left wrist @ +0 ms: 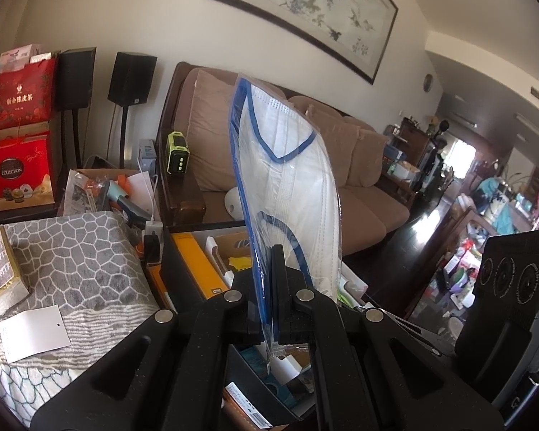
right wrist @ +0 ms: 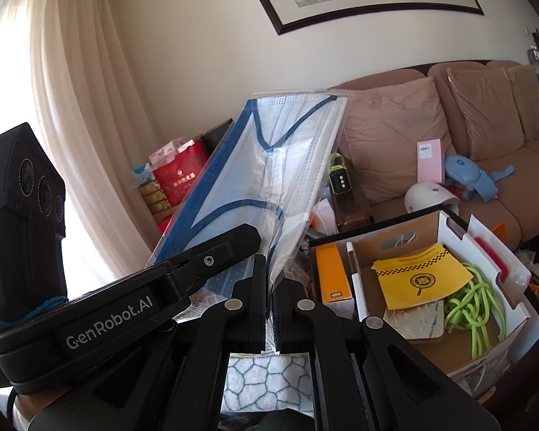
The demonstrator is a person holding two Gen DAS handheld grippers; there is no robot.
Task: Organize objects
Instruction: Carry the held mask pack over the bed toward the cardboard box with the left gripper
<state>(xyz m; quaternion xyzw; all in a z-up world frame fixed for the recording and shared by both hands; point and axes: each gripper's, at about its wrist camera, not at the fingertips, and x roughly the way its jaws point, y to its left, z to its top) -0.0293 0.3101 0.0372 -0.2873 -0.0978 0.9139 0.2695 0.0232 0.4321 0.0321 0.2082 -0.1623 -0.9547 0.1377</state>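
A clear plastic bag of white face masks with blue straps point(left wrist: 287, 179) point(right wrist: 269, 165) hangs in the air in front of the sofa. My left gripper point(left wrist: 269, 273) is shut on the bag's lower edge. My right gripper point(right wrist: 271, 273) is shut on the same bag's lower corner. In the right wrist view the left gripper point(right wrist: 244, 240) comes in from the left and clamps the bag's blue edge. In the left wrist view only the right gripper's housing point(left wrist: 510, 287) shows, at the right. Below the bag stands an open cardboard box point(right wrist: 449, 222) point(left wrist: 197, 237) holding a yellow booklet point(right wrist: 420, 276), a green cord point(right wrist: 474, 301) and an orange carton point(right wrist: 332, 276).
A brown sofa point(left wrist: 363, 212) with cushions runs behind. On its seat lie a pink box point(right wrist: 429, 161), a white round device point(right wrist: 427, 195) and a blue item point(right wrist: 470, 176). A grey patterned cloth point(left wrist: 72, 251) with a white card point(left wrist: 34, 334) lies left. Red gift bags point(left wrist: 18, 172) stack at far left.
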